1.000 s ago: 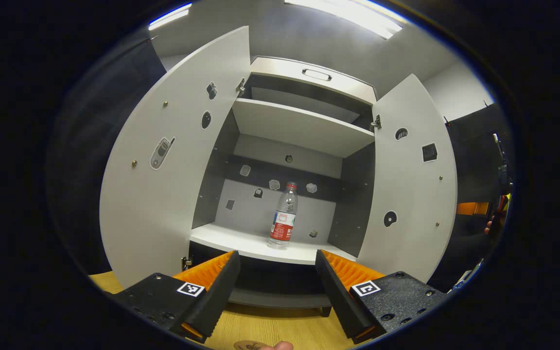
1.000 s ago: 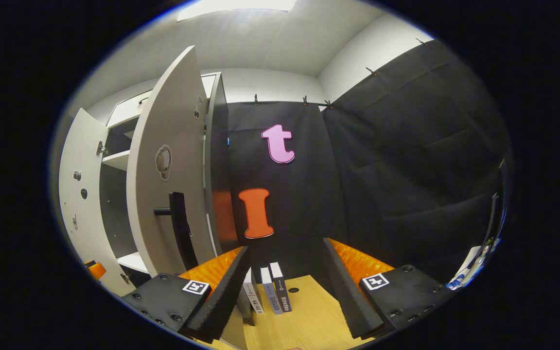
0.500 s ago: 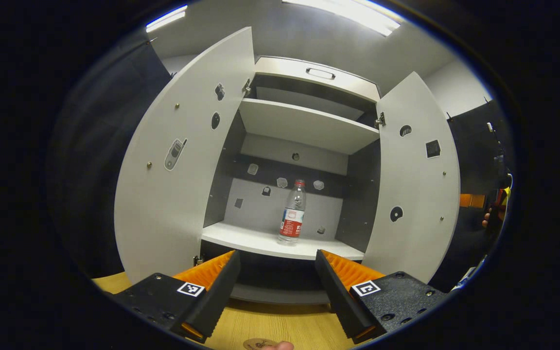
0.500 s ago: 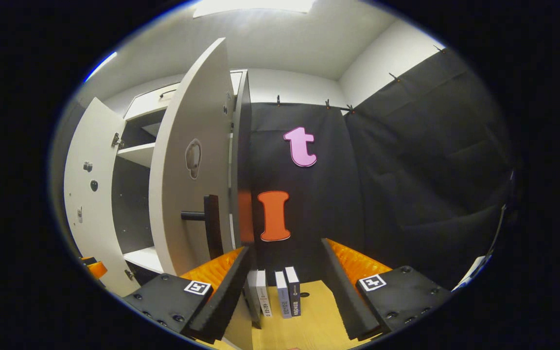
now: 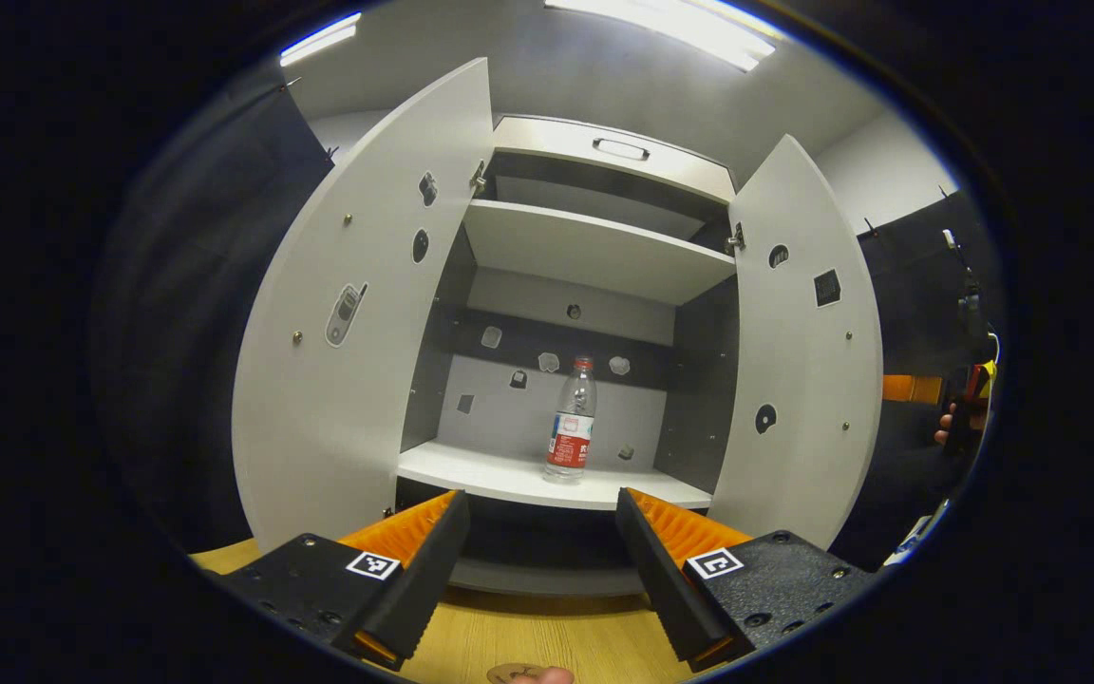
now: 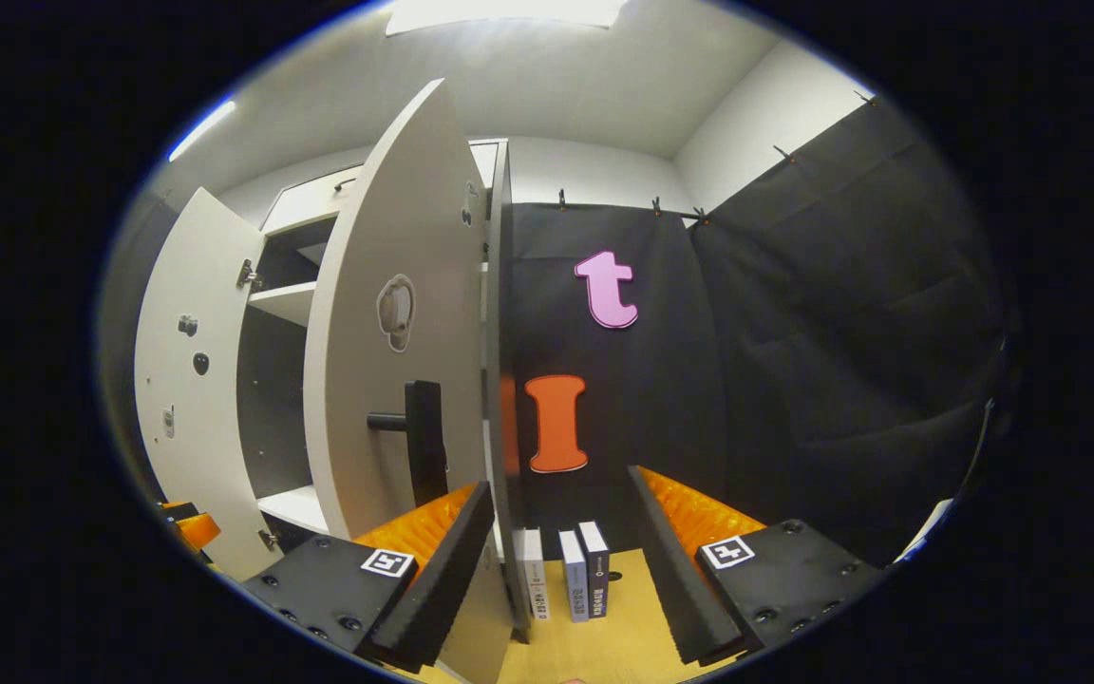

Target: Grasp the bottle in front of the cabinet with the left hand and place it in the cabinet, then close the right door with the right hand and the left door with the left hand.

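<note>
In the cabinet (image 5: pixel 594 252) stands a red-labelled bottle (image 5: pixel 573 418), writing unreadable; both hand-held grippers released.

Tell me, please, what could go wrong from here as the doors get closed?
1. The right door stands edge-on beside the open right gripper; a push on its edge rather than its face or handle might slip.
2. The bottle stands near the shelf front; a slammed door could topple it.
3. The left gripper faces the opening, possibly in the door's path.

bottle (image 5: pixel 571 419) upright on cabinet's lower shelf (image 5: pixel 471 471), between both open doors
</note>
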A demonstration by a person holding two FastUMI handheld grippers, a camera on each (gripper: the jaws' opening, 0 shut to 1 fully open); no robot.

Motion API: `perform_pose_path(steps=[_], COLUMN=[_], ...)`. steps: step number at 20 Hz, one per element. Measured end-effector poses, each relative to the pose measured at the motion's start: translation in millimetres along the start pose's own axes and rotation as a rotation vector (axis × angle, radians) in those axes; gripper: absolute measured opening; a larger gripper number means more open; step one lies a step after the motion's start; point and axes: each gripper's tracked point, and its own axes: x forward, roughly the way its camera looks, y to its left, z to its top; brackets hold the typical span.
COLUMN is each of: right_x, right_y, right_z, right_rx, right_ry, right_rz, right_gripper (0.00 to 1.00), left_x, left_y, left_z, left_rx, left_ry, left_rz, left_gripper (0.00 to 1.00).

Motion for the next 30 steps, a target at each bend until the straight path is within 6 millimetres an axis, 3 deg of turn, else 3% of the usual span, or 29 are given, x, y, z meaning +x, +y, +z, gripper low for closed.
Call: perform_pose_path(steps=[5, 18, 19, 21, 22, 30], right_x=[0.0, 24.9, 27.3, 30.6, 32.7, 60.6], right_y=[42.7, 141.9, 148.1, 158.1, 162.6, 191.2], right_z=[-2.5, -15.9, -15.5, -14.9, -15.4, -31.3], right_rx=[0.004, 0.025, 0.020, 0.016, 0.017, 0.015], right_ry=[0.003, 0.036, 0.037, 0.031, 0.029, 0.055], right_rz=[0.058, 0.210, 0.219, 0.233, 0.240, 0.284], right_gripper=[0.94, 0.95, 0.89, 0.89, 0.96, 0.95], left_x=[-3.8, -7.7, -7.8, -7.7, -8.8, -18.3], left_y=[15.3, 68.8, 71.9, 76.6, 77.8, 92.6], left_z=[8.9, 17.2, 17.6, 18.9, 20.0, 26.5], left_rx=[0.014, 0.014, 0.015, 0.020, 0.022, 0.001], left_ry=[-0.019, -0.036, -0.037, -0.040, -0.044, -0.059], left_rz=[0.011, 0.072, 0.077, 0.087, 0.092, 0.147], left_gripper=[0.95, 0.94, 0.95, 0.94, 0.94, 0.94])
